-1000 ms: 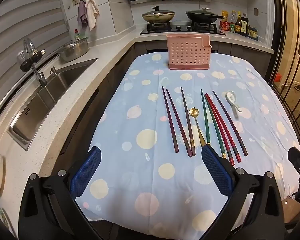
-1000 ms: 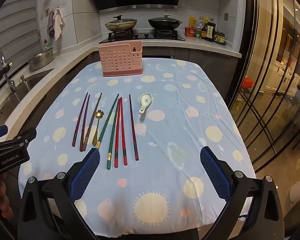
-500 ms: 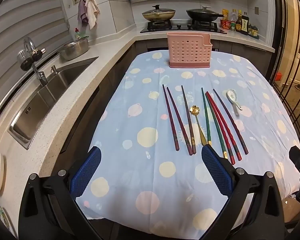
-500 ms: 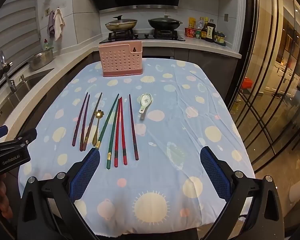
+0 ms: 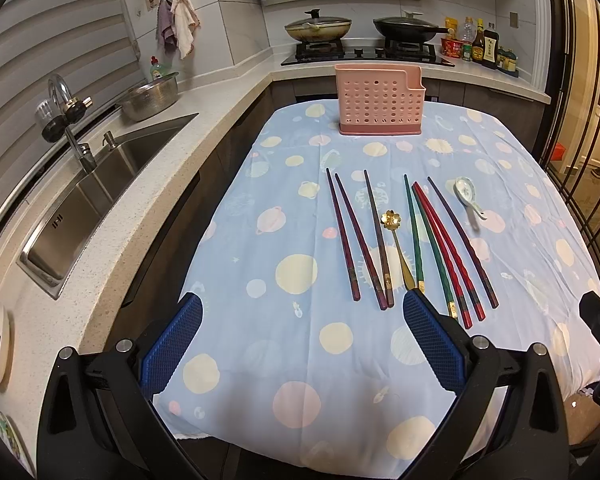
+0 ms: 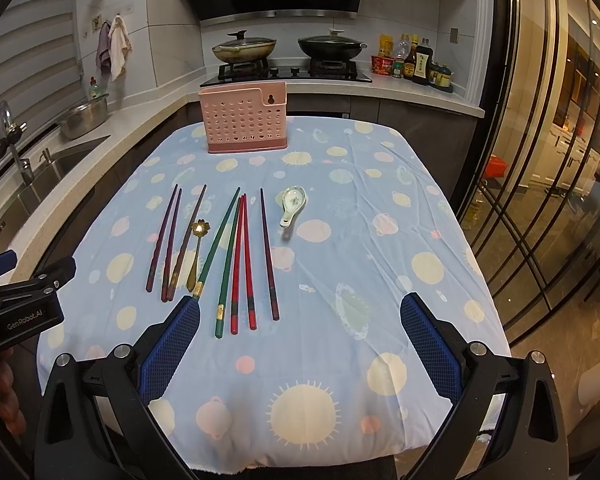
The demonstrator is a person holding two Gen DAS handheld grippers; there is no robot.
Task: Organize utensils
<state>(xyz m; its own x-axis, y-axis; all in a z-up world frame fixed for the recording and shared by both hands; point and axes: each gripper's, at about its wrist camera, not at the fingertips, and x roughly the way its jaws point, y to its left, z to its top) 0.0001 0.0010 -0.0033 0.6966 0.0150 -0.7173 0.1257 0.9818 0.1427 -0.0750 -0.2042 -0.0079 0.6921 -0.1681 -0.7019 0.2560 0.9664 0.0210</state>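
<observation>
Left wrist view: left hand-held gripper [image 5: 302,336] wide open, holding nothing, above chopsticks [image 5: 380,240] on the desk [image 5: 260,320]. Right hand-held gripper [image 6: 300,344] likewise spread, empty; pink caddy [image 6: 244,120] beyond.

We see very little change: in the left wrist view the pink utensil holder [image 5: 381,105] and the row of chopsticks [image 5: 410,244] on the blue tablecloth [image 5: 284,320] sit slightly lower and nearer than a second ago, so the left gripper [image 5: 300,344] has eased a touch forward toward that holder. In the right wrist view the right gripper [image 6: 300,348] has barely shifted, and the left gripper's body at the left edge has dropped a little.
</observation>
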